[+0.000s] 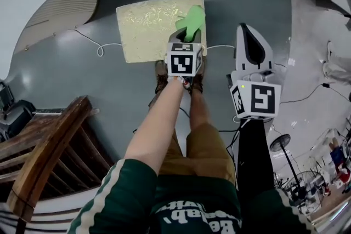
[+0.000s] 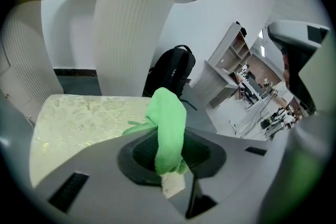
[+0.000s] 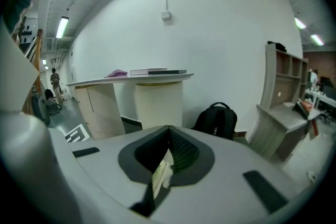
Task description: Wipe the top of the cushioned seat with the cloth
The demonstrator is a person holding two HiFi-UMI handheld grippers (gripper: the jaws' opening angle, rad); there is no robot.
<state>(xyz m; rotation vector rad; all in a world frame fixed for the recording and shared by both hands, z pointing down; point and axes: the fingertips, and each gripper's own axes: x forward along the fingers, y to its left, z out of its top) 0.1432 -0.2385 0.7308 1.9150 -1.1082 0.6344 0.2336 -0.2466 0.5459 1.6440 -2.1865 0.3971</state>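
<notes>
Nearest to the head camera, a green sleeve (image 1: pixel 109 194) with white stripes is seen, and past it the left gripper (image 1: pixel 188 35) is held over the right edge of the cushioned seat (image 1: pixel 148 27). This seat is square and pale yellow, with a shiny leaf pattern, and it stands on the grey floor (image 1: pixel 82 85). A bright green cloth (image 1: pixel 193 19) is held there. The right gripper (image 1: pixel 247 33) is kept beside the seat, apart from it.

From the left gripper view, its jaws are clamped on the fuzzy cloth (image 2: pixel 168 128), which is folded over above them; the seat (image 2: pixel 79 123) lies behind.

From the right gripper view, the jaws of the right gripper (image 3: pixel 169 152) are pressed together with nothing between; a black backpack (image 3: pixel 216 119) is seen beyond.
</notes>
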